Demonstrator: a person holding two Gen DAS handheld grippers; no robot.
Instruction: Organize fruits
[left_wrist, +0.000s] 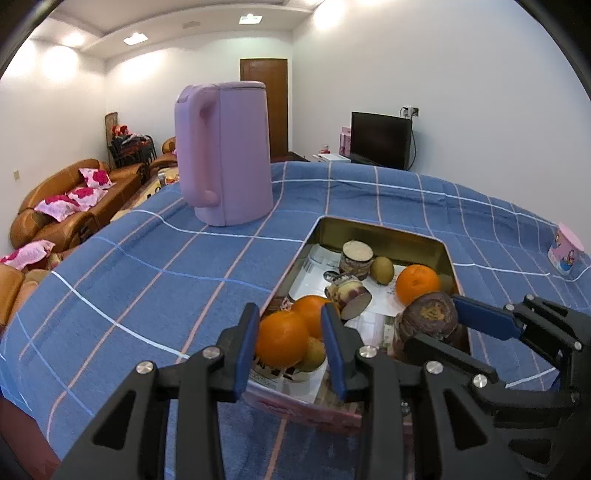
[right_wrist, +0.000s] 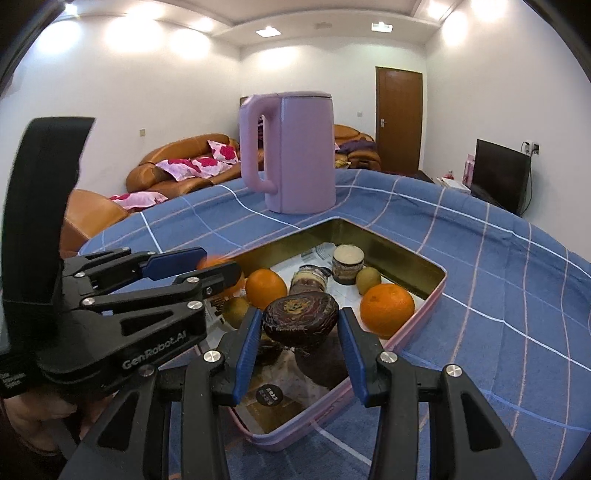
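Fruit tin, two wrist views.

Left wrist view: left gripper (left_wrist: 290, 334) is clamping an orange (left_wrist: 281, 338) between its blue pads, at the near left corner of the open rectangular tin (left_wrist: 384, 230), which is sitting on a blue checked tablecloth (left_wrist: 147, 280). A second orange (left_wrist: 312, 312) is lying just behind the held one, and a greenish kiwi (left_wrist: 314, 356) is touching it below. Further in are lying a cut purple yam piece (left_wrist: 351, 293), an upright cut yam piece (left_wrist: 356, 258), another kiwi (left_wrist: 382, 269) and a third orange (left_wrist: 417, 284). The right gripper (left_wrist: 443, 328) is reaching in from the right, its pads closing on a dark purple yam chunk (left_wrist: 428, 317). A pink kettle (left_wrist: 225, 155) is standing behind the tin; a pink cup (left_wrist: 565, 251) is standing far right.

Right wrist view: right gripper (right_wrist: 301, 332) is gripping the dark yam chunk (right_wrist: 301, 319), cut face toward the camera, over the tin's (right_wrist: 406, 251) near half. The left gripper (right_wrist: 207, 267) is entering from the left, its fingers closed on an orange (right_wrist: 218, 263) that is mostly hidden. Inside, an orange (right_wrist: 266, 288), a larger orange (right_wrist: 387, 308), two kiwis (right_wrist: 369, 278) (right_wrist: 236, 308) and two cut yam pieces (right_wrist: 347, 264) (right_wrist: 310, 280) are resting on printed paper. The kettle (right_wrist: 301, 155) is standing beyond.
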